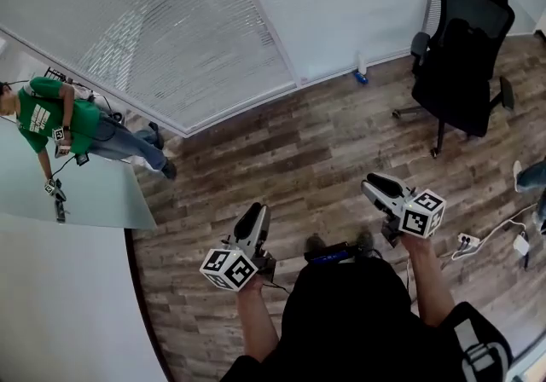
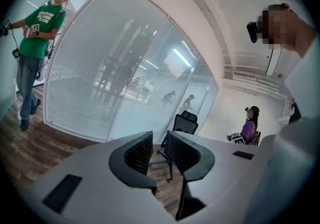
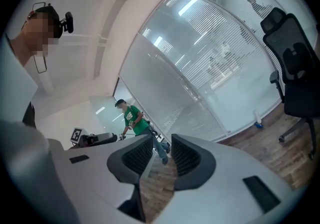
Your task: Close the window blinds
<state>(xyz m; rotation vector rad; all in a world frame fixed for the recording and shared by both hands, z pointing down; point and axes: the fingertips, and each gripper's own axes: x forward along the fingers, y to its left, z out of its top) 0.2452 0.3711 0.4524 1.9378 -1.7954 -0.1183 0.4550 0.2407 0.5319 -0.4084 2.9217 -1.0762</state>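
Left of the office chair (image 1: 465, 56), blinds (image 1: 171, 22) hung behind glass, slats running level. Left gripper (image 1: 254, 217) and right gripper (image 1: 374, 187): jaws stood slightly apart, empty. Person in purple (image 2: 248, 129) showed only in left gripper view.

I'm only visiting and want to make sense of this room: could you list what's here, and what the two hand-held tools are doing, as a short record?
Left tool: jaws apart, nothing between them
Right tool: jaws apart, nothing between them
White slatted window blinds: lowered, neither tool touching them
Black mesh office chair: at the right, near the blinds
Person in green shirt: standing at the left
Brown wood-plank floor: under both tools
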